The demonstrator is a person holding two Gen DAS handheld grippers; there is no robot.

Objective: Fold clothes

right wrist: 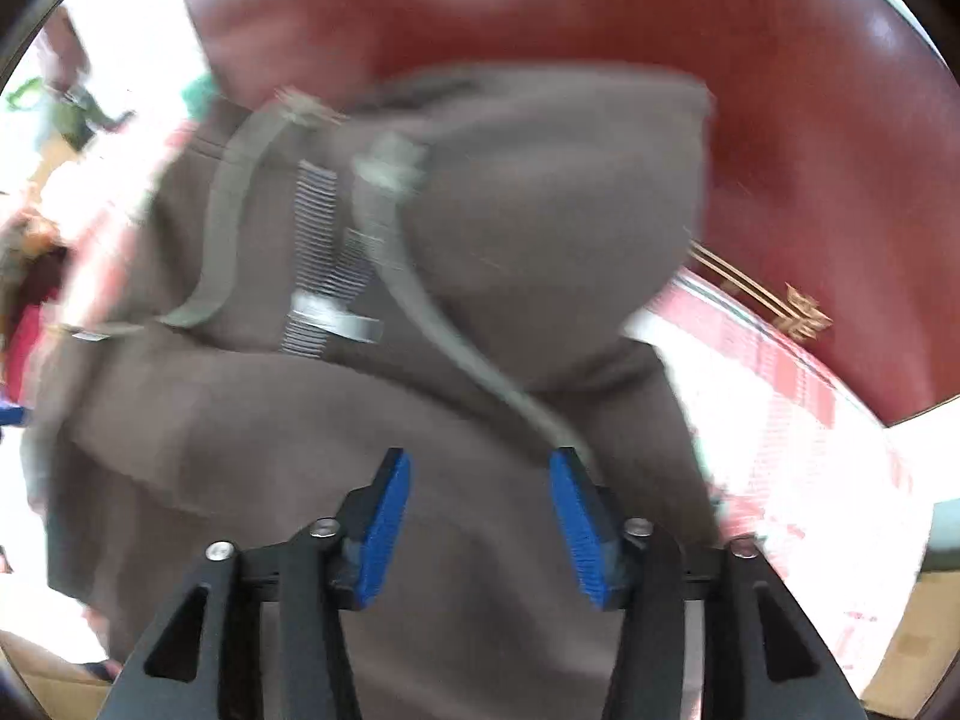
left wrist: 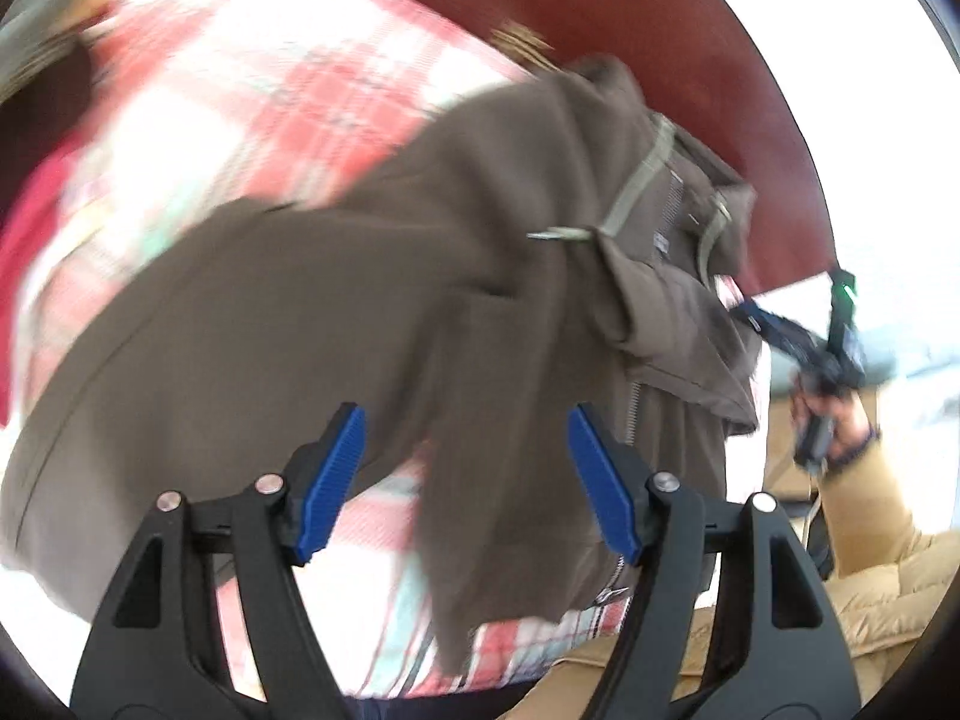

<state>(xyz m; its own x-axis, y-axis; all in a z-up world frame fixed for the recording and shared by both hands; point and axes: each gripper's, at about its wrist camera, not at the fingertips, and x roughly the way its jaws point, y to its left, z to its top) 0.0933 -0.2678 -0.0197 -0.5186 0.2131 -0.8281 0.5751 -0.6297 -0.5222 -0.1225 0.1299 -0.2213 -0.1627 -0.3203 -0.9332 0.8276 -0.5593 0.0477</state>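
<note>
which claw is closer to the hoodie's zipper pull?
Right, as far as blur allows. The right claw hovers open over the brown zip-up hoodie, just below its silver zipper pull. The left claw sits open near the hem.

One brown zip hoodie (left wrist: pixel 312 324) lies on one red-and-white plaid blanket (left wrist: pixel 252 114), with two grey drawstrings (right wrist: pixel 219 228) and two open grippers (left wrist: pixel 467 480) over it.

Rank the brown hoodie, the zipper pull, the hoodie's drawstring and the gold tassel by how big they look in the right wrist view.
1. Brown hoodie, by far the largest.
2. Drawstring, long but thin.
3. and 4. Zipper pull and gold tassel look about alike; blur and the tassel's greater distance leave that order unsure.
</note>
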